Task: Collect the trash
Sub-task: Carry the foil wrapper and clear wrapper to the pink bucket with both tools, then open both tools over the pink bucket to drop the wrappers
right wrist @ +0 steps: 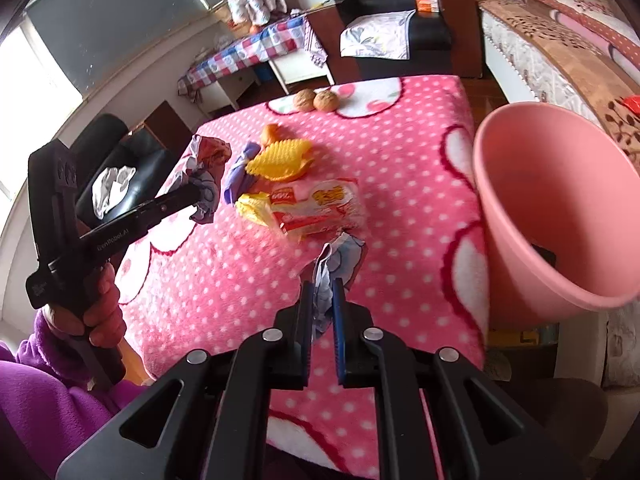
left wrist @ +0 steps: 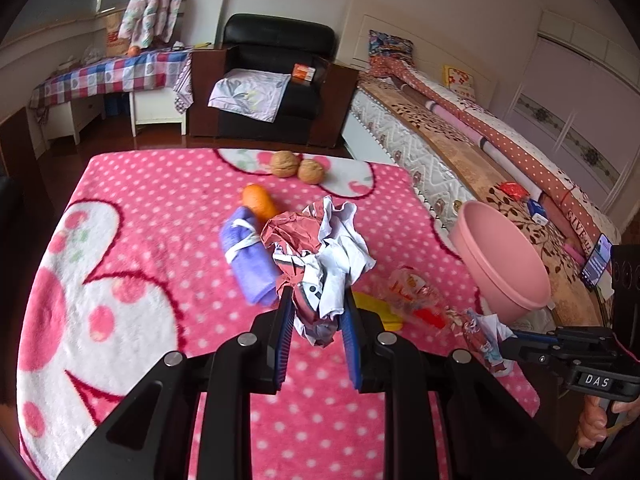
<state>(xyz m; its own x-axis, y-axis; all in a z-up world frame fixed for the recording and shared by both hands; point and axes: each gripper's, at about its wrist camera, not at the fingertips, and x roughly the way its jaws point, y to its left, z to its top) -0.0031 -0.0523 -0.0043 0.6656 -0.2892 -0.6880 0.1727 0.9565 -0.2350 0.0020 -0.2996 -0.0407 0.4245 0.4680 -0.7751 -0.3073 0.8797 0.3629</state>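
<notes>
Left wrist view: the left gripper (left wrist: 316, 304) has its blue-padded jaws pinching a big crumpled wad of red and white wrapper paper (left wrist: 320, 252), which is lifted clear of the pink polka-dot fleece blanket (left wrist: 160, 208) covering the table. Taking the round pink plastic basin (left wrist: 504, 256) at the blanket's right edge as the landmark: the wad hangs well to the basin's left. Beyond the wad lie a rolled purple cloth tied with a white strip (left wrist: 246, 252) and an orange carrot-like piece (left wrist: 259, 199); two brown walnuts (left wrist: 297, 167) sit farther back, near the blanket's far edge. Between the wad and the basin lie a clear crinkly snack bag with red print (left wrist: 412, 290) and a yellow ridged plastic item (left wrist: 376, 308). Just below the basin the right gripper (left wrist: 508, 342) reaches in from the right, held by a hand (left wrist: 596, 420), with a small crumpled wrapper scrap (left wrist: 486, 336) at its tip.

Right wrist view: the right gripper (right wrist: 322, 292) has its jaws pressed almost together on the small crumpled wrapper scrap (right wrist: 334, 268), held above the blanket (right wrist: 400, 160) just left of the basin (right wrist: 540, 200), which fills the right side with its opening tilted toward the camera. Far left of the basin, the left gripper (right wrist: 200, 196), in a hand (right wrist: 100, 312) with a purple fleece sleeve (right wrist: 48, 392), carries the big wad (right wrist: 208, 168). The snack bag (right wrist: 320, 208), yellow item (right wrist: 280, 158) and walnuts (right wrist: 316, 100) lie between.
</notes>
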